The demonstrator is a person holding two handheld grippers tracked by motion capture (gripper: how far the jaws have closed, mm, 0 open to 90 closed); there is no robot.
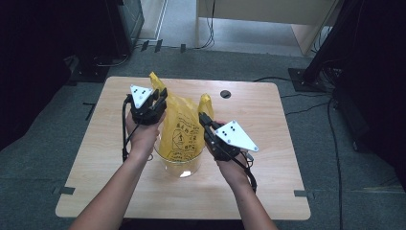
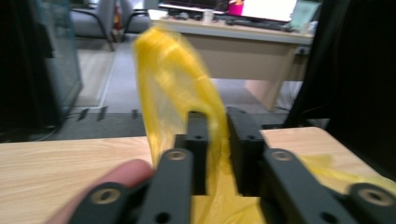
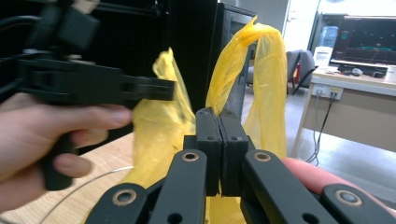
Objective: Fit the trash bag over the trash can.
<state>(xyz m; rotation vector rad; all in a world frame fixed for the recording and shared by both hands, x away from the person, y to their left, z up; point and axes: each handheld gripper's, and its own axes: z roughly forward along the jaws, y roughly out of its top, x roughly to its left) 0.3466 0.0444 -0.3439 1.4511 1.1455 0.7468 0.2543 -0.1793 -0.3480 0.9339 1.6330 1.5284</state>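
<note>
Right jaws pinching yellow bag (image 3: 261, 70), left jaws — gripping it

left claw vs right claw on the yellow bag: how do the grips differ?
The left claw has a gap between its jaws, with a bag handle running through it; the right claw has its jaws pressed together on the other handle. In the high view the left claw sits farther across the table, the right claw nearer the person. Both hold the yellow bag above the clear container.

Clear tub (image 1: 184, 165) on wooden table (image 1: 268, 158)
</note>
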